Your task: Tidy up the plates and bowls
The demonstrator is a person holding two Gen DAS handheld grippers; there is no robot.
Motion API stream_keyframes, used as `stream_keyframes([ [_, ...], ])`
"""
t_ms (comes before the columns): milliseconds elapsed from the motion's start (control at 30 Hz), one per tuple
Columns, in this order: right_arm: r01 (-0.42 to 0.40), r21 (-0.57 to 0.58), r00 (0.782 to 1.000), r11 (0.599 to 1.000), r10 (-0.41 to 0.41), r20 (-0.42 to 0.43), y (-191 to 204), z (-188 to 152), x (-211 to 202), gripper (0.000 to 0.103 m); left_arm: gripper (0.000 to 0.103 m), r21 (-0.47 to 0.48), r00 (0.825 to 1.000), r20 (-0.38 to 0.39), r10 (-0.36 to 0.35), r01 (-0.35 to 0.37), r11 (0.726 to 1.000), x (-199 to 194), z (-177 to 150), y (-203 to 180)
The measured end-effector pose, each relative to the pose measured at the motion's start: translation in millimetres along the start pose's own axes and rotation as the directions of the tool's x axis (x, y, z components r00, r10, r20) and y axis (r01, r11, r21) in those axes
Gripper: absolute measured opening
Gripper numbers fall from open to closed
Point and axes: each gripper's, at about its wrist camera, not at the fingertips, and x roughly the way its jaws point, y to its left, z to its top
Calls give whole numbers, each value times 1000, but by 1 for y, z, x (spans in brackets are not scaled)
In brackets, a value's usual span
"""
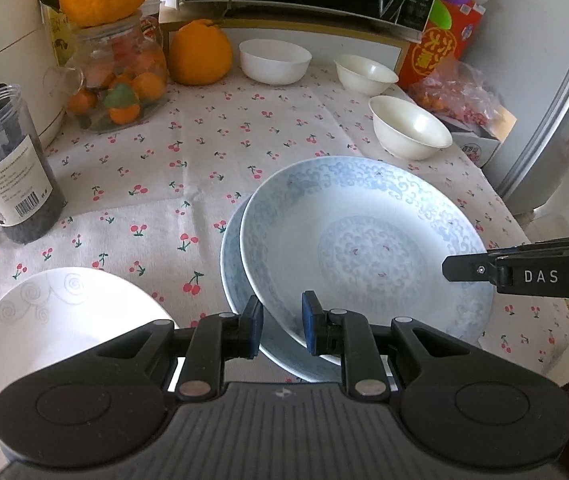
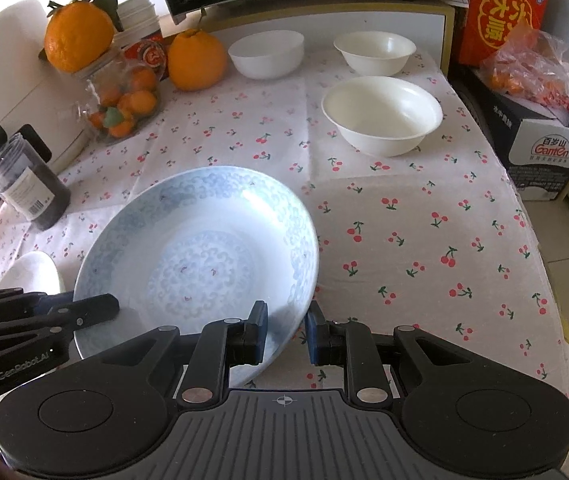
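**Blue-patterned plate held at both rims above its twin**

The blue-patterned plate point(image 1: 364, 240) is carried tilted between two grippers, lifted off the cherry-print table point(image 1: 204, 152). The left gripper point(image 1: 282, 330) pinches the plate's near-left rim, its blue pads narrowed onto the edge. The right gripper point(image 2: 286, 332) clamps the near-right rim in the same way, so the plate spans the gap between the two hands, its face turned up and toward the cameras.

Directly under it, seen from the left wrist, lies a second blue plate point(image 1: 236, 280) flat on the table, offset slightly to the left. That offset is what the coming move appears to turn on: the held plate would need to shift a little left and level out before it can be lowered onto its twin.

A white plate with swirl marks point(image 1: 64, 320) sits just left of the pair. Three white bowls point(image 2: 382, 114) stand well apart at the far side, still unstacked.
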Motion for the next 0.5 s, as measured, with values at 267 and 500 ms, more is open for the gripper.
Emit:
stream_keyframes([
  [267,11,-27,1000,1000,-11,0,2,0,-2,20,19,15,1000,-14,3,-2,1000,-3,1,-3],
  [500,16,-54,1000,998,-16,4,3,-2,-4,20,20,21,1000,-25,13,-12,1000,-8,1,-6],
])
